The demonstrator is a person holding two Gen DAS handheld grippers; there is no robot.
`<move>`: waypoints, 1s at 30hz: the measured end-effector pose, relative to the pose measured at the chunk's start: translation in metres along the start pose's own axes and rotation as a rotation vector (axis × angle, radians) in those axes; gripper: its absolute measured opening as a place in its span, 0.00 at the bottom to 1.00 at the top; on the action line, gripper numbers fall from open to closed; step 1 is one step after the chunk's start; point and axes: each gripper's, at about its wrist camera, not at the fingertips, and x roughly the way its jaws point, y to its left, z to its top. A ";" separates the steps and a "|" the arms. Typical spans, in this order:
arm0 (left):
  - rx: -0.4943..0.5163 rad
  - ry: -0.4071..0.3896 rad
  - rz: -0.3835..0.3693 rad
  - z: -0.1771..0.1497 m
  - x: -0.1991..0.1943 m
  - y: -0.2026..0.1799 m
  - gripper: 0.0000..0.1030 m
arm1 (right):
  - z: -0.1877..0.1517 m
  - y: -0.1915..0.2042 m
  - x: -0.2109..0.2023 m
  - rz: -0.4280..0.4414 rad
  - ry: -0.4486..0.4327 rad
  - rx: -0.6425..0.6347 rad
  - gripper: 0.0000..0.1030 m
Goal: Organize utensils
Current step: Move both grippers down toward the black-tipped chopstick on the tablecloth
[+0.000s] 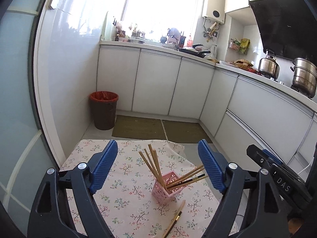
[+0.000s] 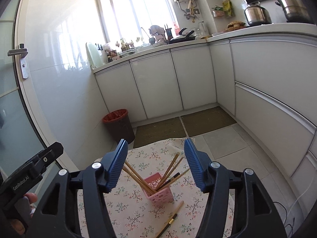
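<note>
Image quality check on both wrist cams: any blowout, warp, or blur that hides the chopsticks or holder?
Left wrist: the window is blown out to white; fisheye bows the cabinets; the pink holder and chopsticks stay sharp and evenly lit. Right wrist: same window glare, sheen on the wall tiles, curved counter edge; the loose chopsticks on the tablecloth read clearly.

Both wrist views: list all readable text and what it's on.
"DAS" on the black body of the right gripper, seen in the left wrist view.
"GenRobot.AI" on the black body of the left gripper, seen in the right wrist view.
Print on the wall-mounted water heater and the yellow packets is too small to read.
</note>
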 end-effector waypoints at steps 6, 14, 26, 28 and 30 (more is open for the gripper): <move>0.026 0.023 0.028 -0.016 -0.009 -0.011 0.91 | -0.016 -0.017 -0.028 -0.045 0.004 0.069 0.91; 0.112 0.249 0.026 -0.056 0.009 -0.023 0.93 | -0.070 -0.067 -0.044 -0.118 0.115 0.178 0.93; 0.146 0.707 0.095 -0.177 0.108 -0.016 0.93 | -0.177 -0.155 -0.013 -0.197 0.390 0.379 0.93; 0.118 0.746 0.095 -0.191 0.121 -0.012 0.92 | -0.184 -0.165 -0.008 -0.193 0.415 0.418 0.93; 0.095 0.770 0.102 -0.198 0.133 -0.009 0.91 | -0.186 -0.173 -0.004 -0.189 0.425 0.453 0.93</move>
